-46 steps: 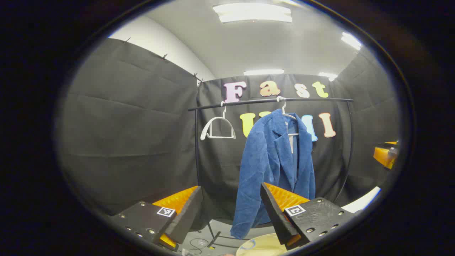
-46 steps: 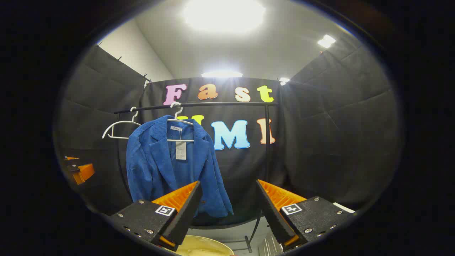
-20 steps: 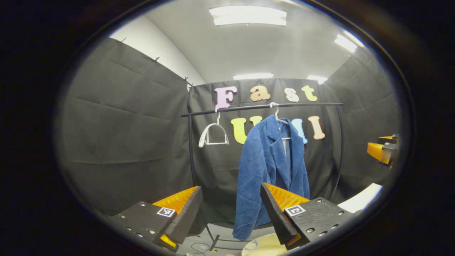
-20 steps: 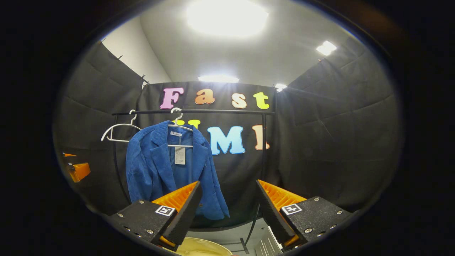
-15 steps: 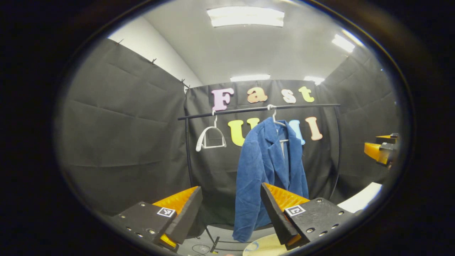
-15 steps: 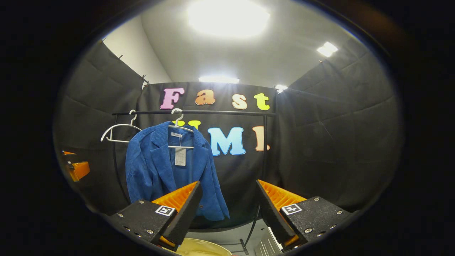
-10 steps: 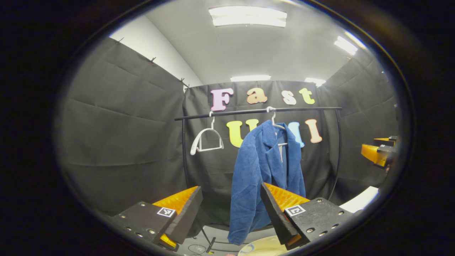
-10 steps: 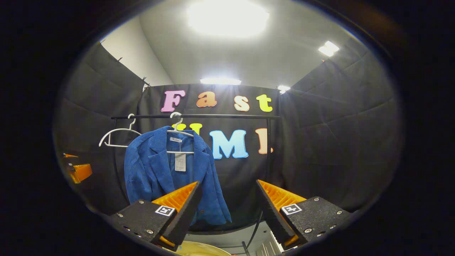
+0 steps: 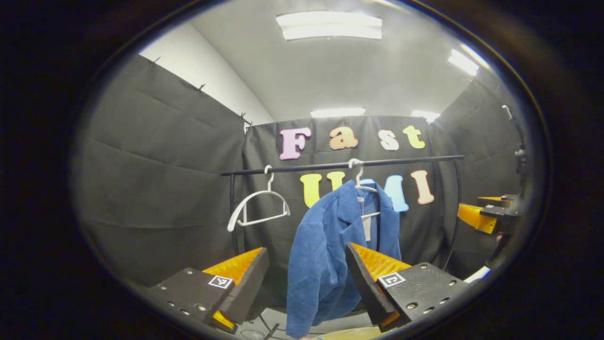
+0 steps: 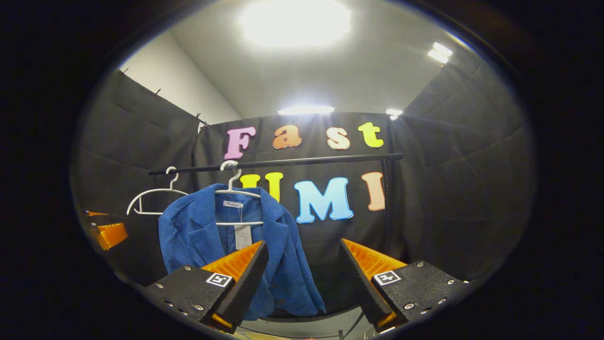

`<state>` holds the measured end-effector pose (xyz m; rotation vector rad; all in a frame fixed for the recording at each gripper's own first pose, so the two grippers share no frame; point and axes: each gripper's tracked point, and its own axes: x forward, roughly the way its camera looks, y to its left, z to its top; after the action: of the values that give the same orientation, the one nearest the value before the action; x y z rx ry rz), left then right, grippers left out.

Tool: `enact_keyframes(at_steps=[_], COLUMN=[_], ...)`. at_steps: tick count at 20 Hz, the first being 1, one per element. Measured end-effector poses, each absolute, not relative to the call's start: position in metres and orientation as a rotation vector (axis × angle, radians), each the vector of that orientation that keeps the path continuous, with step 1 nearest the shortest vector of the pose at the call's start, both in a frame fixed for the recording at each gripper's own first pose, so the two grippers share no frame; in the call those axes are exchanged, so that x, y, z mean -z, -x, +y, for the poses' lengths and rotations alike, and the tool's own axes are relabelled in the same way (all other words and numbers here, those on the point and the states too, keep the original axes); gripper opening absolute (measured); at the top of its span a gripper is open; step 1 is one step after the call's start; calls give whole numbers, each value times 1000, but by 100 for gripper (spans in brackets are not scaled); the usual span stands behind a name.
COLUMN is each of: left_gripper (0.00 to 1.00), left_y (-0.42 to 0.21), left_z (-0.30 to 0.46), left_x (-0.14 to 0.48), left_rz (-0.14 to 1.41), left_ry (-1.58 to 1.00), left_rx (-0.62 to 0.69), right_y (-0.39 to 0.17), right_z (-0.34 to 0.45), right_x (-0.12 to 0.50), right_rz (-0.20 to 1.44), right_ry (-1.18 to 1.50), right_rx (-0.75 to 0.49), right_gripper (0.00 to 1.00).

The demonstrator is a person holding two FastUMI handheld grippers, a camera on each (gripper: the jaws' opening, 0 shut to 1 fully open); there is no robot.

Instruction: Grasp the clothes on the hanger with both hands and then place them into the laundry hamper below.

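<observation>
A blue corduroy jacket (image 9: pixel 325 255) hangs on a white hanger (image 9: pixel 362 175) from a black rail (image 9: pixel 339 165). Its front is open, with a tag inside the collar. My left gripper (image 9: pixel 306 278) is open and empty, still some way short of the jacket. In the right gripper view the jacket (image 10: pixel 203 241) hangs at lower left, and my right gripper (image 10: pixel 304 278) is open and empty, well to its right. Each gripper also appears at the edge of the other's view: the right gripper (image 9: pixel 486 217) and the left gripper (image 10: pixel 106 232). A pale sliver of the hamper's rim (image 9: pixel 347 333) sits under the jacket.
An empty white hanger (image 9: pixel 257 208) hangs on the rail left of the jacket, and the empty hanger (image 10: pixel 151 198) appears in the right gripper view too. The rail's upright posts (image 9: pixel 457 208) stand on either side. Black cloth walls close the booth on three sides.
The rail and jacket have slid lower and look larger in both views. The hamper has almost dropped out at the bottom. Both grippers stayed open.
</observation>
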<state>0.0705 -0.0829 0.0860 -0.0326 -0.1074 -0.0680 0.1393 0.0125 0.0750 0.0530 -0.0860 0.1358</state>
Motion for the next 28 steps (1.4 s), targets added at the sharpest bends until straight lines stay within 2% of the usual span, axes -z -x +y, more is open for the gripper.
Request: enact_keyframes(at_steps=[2,3,13,15,16,17,18,21,22,28], left_gripper=[95,100,100,100,95,100,95,95,100,100], left_y=[-87,-96,-184,-197,-202,-208,-214,-225,-229,-251], left_z=[-101,-112,-183,-189,-191,-193,-195,-196,-198,-193], left_x=[-90,-90,-56,-46,-42,-38,-34,-21,-18,2], left_rz=[-106,-103,-19,1,4,12,14,31,34,43], left_ry=[32,34,53,49,44,35,29,15,13,17], left_rx=[64,66,24,4,-10,-27,-44,-88,-97,-167], right_y=[-164,-175,-267,-280,-286,-292,-299,-314,-318,-340], right_z=[13,13,46,57,63,67,71,86,92,105], right_x=[-81,-84,-74,-66,-62,-58,-51,-30,-24,1], right_rz=[-91,-95,-89,-78,-73,-72,-62,-21,-10,43], right_ry=[-71,-78,-108,-114,-117,-115,-110,-112,-117,-120], right_rx=[-160,-170,-296,-325,-337,-346,-353,-387,-401,-422], right_gripper=[93,93,93,93,93,93,93,93,93,93])
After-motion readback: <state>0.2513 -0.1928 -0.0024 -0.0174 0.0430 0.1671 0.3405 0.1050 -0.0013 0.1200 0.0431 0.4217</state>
